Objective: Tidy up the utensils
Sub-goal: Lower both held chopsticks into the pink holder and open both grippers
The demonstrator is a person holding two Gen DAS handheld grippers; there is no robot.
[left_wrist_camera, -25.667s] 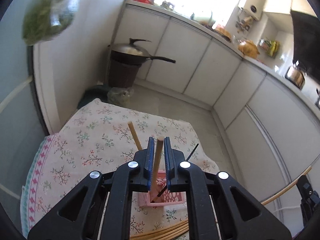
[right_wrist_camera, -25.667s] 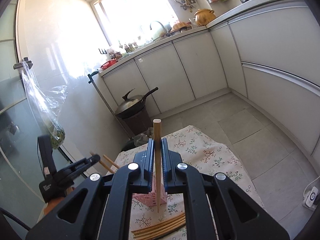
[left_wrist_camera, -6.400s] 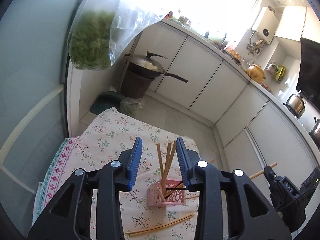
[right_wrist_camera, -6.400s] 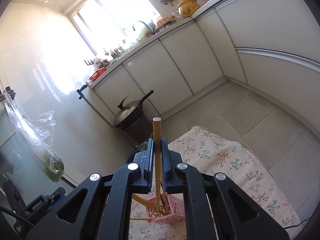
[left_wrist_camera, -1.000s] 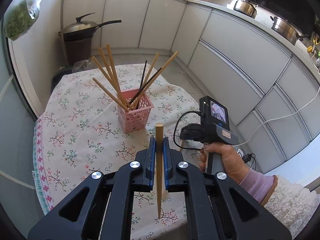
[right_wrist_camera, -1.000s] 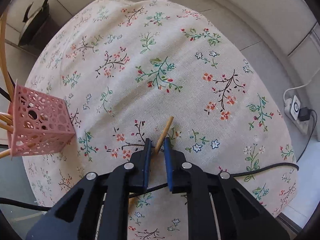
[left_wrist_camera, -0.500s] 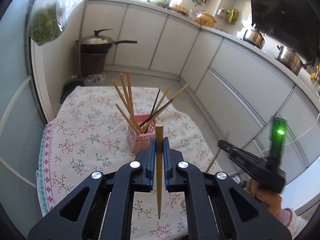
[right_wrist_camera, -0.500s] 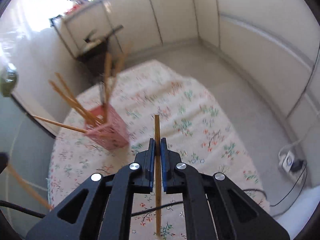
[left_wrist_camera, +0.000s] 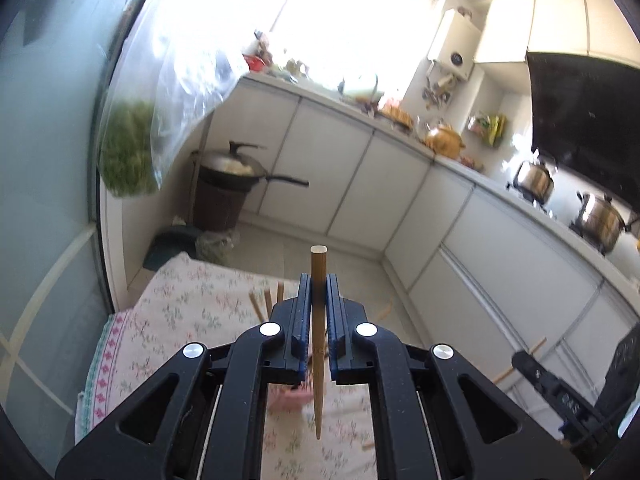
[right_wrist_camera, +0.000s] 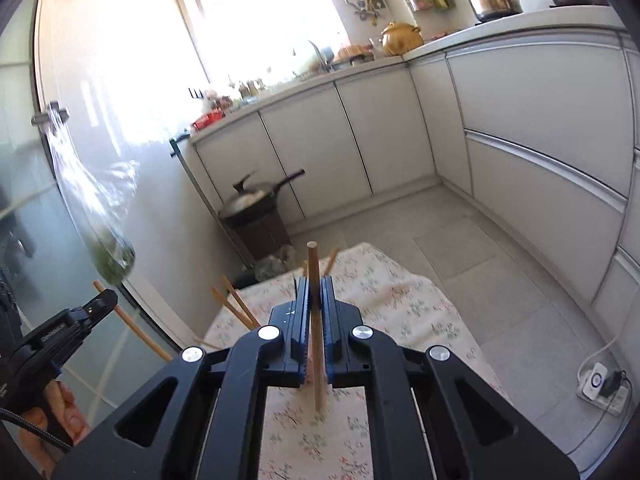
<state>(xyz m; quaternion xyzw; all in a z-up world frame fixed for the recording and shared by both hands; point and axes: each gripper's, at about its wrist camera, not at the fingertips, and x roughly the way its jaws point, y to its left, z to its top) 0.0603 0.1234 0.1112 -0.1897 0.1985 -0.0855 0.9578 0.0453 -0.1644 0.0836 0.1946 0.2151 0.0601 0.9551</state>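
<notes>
My left gripper (left_wrist_camera: 318, 282) is shut on a wooden chopstick (left_wrist_camera: 319, 258) that stands upright between the blue pads. The pink basket (left_wrist_camera: 288, 400) is mostly hidden behind the fingers; tips of the chopsticks in it (left_wrist_camera: 267, 300) poke up to the left. My right gripper (right_wrist_camera: 316, 282) is likewise shut on an upright chopstick (right_wrist_camera: 313, 256), high above the floral tablecloth (right_wrist_camera: 400, 300). Basket chopsticks (right_wrist_camera: 236, 304) lean out to its left. In the right wrist view the left gripper (right_wrist_camera: 100, 300) sits at the far left, in a hand, with its chopstick (right_wrist_camera: 132, 328) slanting down.
A lidded wok on a dark bin (left_wrist_camera: 236, 172) stands beyond the table. A plastic bag of greens (left_wrist_camera: 128, 148) hangs by the glass door on the left. White cabinets line the back and right, with steel pots (left_wrist_camera: 600, 216) on the counter. A power strip (right_wrist_camera: 598, 384) lies on the floor.
The right gripper shut on a chopstick lying on the cloth and lifted it high, turning it upright. The left gripper also rose and tipped up with its chopstick.
</notes>
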